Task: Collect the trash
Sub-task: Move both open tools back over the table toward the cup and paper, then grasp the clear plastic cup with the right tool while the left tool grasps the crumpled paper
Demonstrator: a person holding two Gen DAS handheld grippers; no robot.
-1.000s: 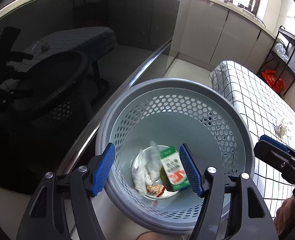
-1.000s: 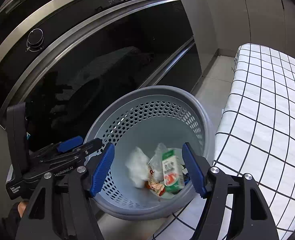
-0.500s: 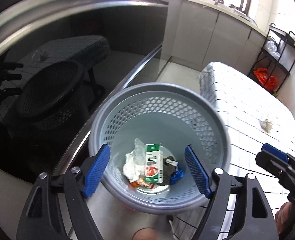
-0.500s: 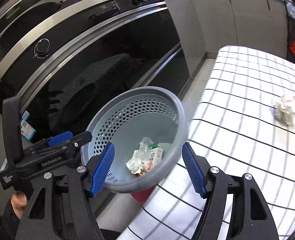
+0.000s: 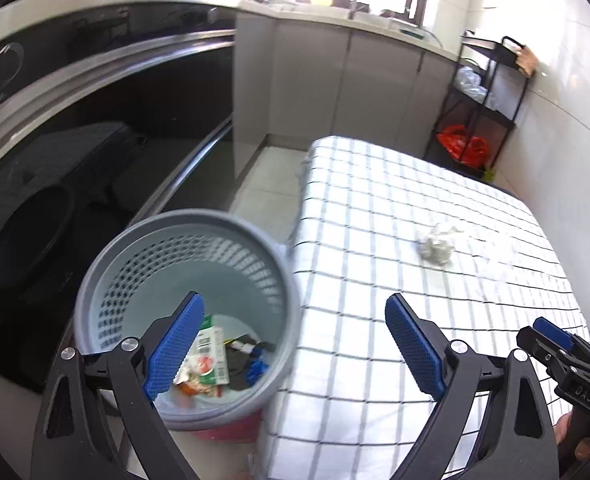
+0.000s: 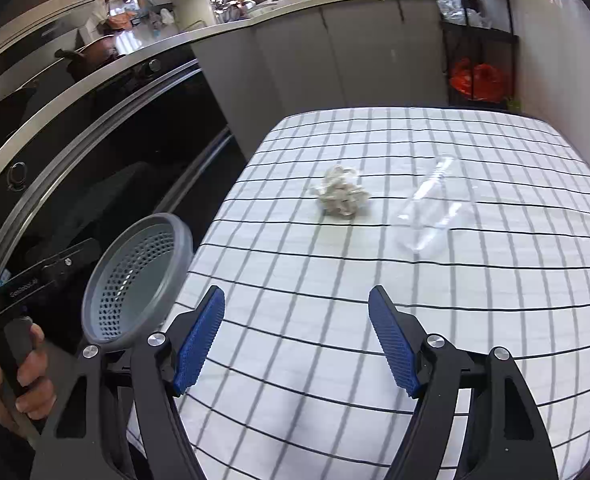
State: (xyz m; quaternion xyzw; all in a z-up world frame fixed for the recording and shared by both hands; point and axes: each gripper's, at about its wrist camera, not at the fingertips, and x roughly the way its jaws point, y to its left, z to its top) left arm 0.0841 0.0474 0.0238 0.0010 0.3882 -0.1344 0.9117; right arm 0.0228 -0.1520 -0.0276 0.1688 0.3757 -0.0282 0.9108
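1. Left tongs (image 5: pixel 295 344): released, nothing between the blue pads; jaws have just been opening wider. They hang over the seam between bin and counter, lower centre of left view.
2. Right tongs (image 6: pixel 297 344): released, empty, jaws just eased apart a bit; aimed over the checked counter (image 6: pixel 375 288).
3. Trash left to collect: crumpled paper ball (image 6: pixel 341 196) mid-frame in right view, clear plastic bottle (image 6: pixel 431 208) lying on its side just right of it, apart from it.
4. Grey perforated bin (image 5: pixel 183 312) sits lower left, beside counter edge; already holds a small carton (image 5: pixel 211 356), wrappers, dark scraps.
5. Risks, as I judge: bottle is round and slick, so it may roll or squirt out of a pinch; paper is loose, so a shallow pinch may slip off; pads could snag the cloth.
6. Around: oven front (image 6: pixel 95 140) at left, black shelf rack w/ red bag (image 6: pixel 477 80) upper right. Nothing blocks the reach to either item.
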